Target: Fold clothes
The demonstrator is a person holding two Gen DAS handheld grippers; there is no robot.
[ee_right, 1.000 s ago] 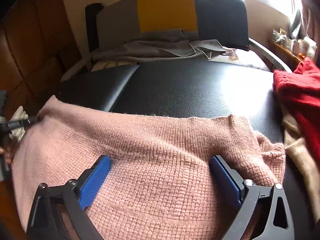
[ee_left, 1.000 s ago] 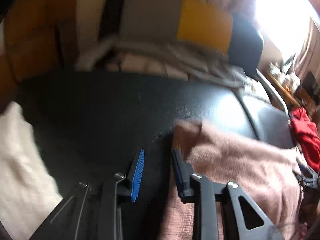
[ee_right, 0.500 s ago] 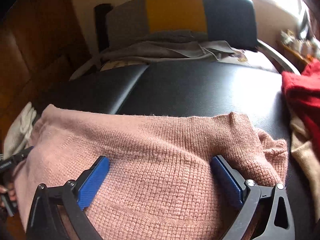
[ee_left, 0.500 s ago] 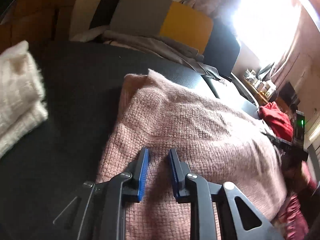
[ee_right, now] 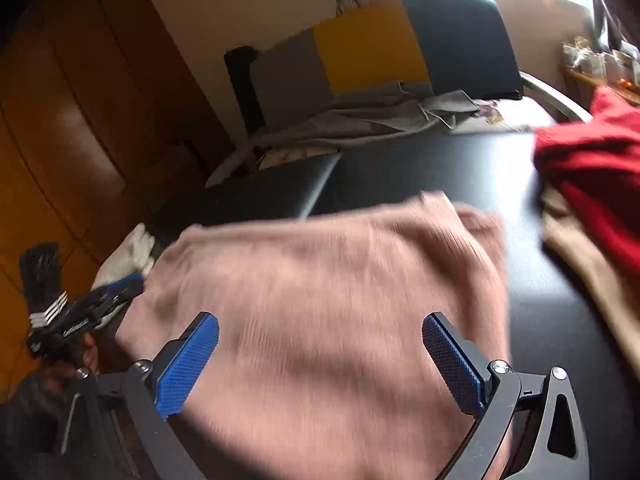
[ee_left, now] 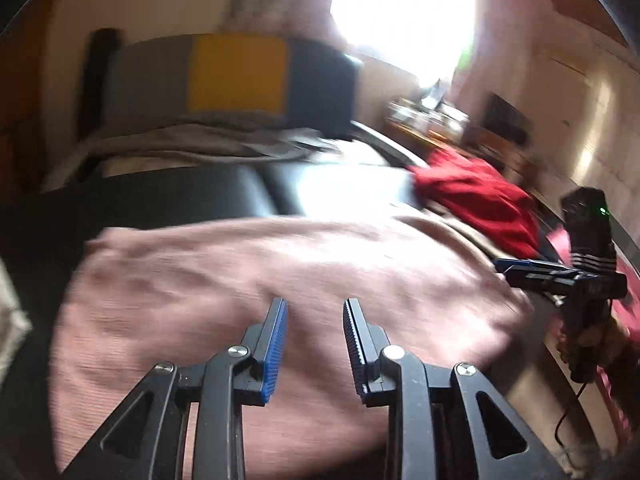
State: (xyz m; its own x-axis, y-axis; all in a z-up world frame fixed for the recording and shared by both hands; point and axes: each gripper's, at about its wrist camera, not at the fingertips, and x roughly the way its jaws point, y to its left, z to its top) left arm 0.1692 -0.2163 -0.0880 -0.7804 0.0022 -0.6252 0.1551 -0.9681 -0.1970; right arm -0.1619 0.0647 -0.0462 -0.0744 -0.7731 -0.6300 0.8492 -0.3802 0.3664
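Both views are motion-blurred, so fine detail is soft.

Far left: wooden cabinet doors (ee_right: 60, 128), orange-brown. Below them a white cloth (ee_right: 128, 252) sits at the left edge of the black padded surface (ee_right: 420, 168), just beside the pink sweater's left edge.

Left gripper (ee_left: 315, 344): blue pads apart with a narrow gap, nothing between them, over the near part of the sweater. In the right wrist view the same gripper (ee_right: 116, 292) shows edge-on at the sweater's left side; can't tell from there if it touches the fabric.

Pink sweater (ee_left: 248, 280) lies flat across the near half of the surface, roughly rectangular, its far edge running left to right.

Right gripper (ee_right: 320, 364): pads spread wide, sweater (ee_right: 320, 300) under and between them, not pinched. From the left wrist view it (ee_left: 520, 266) sits at the sweater's right edge.

Right of the sweater: a red garment (ee_right: 596, 168) piled on a tan garment (ee_right: 592, 256), just beside the sweater; contact unclear.

Behind: grey cloth (ee_right: 360, 120) heaped at the far end of the surface, against a grey, yellow and dark blue cushion (ee_right: 368, 48). Bright window (ee_left: 404, 12) at upper right, blown out. Cluttered shelf (ee_right: 600, 64) at the right wall.
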